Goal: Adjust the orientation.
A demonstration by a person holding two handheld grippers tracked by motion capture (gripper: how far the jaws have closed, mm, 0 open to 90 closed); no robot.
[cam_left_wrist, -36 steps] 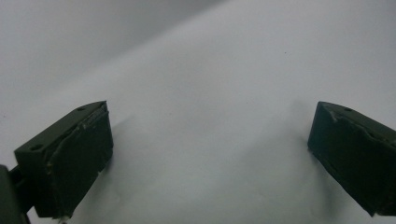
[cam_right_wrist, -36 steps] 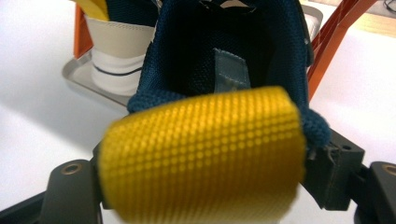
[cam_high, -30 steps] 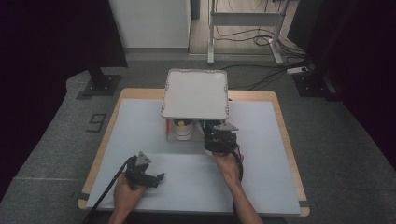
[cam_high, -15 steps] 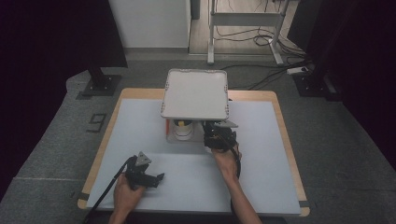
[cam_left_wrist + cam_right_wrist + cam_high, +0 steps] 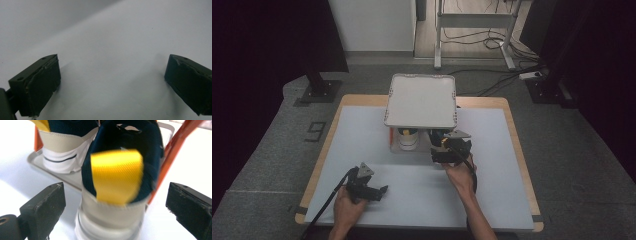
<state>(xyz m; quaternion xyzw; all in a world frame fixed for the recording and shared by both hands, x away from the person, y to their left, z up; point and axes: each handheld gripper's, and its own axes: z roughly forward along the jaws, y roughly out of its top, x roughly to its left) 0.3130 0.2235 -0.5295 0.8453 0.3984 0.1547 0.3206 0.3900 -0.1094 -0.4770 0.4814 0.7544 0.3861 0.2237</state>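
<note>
A dark blue shoe (image 5: 120, 150) with a yellow heel tab (image 5: 116, 177) and a white sole stands on the grey lower tray (image 5: 70, 178) of a small orange-framed rack (image 5: 172, 152). A second shoe (image 5: 65, 142) stands beside it. My right gripper (image 5: 115, 187) is open, and its jaws have just been opening. The heel sits between them, with neither pad touching it. From above, the right gripper (image 5: 441, 148) points in under the rack's white top tray (image 5: 421, 100), where a shoe (image 5: 408, 139) peeks out. My left gripper (image 5: 379, 190) lies open on the table, nothing between its jaws (image 5: 112, 58).
The rack stands at the middle back of the white table top (image 5: 362, 135), which has a wooden rim (image 5: 324, 155). The top tray overhangs the shoes. A stand leg (image 5: 319, 87) and cables (image 5: 492, 47) lie on the floor beyond the table.
</note>
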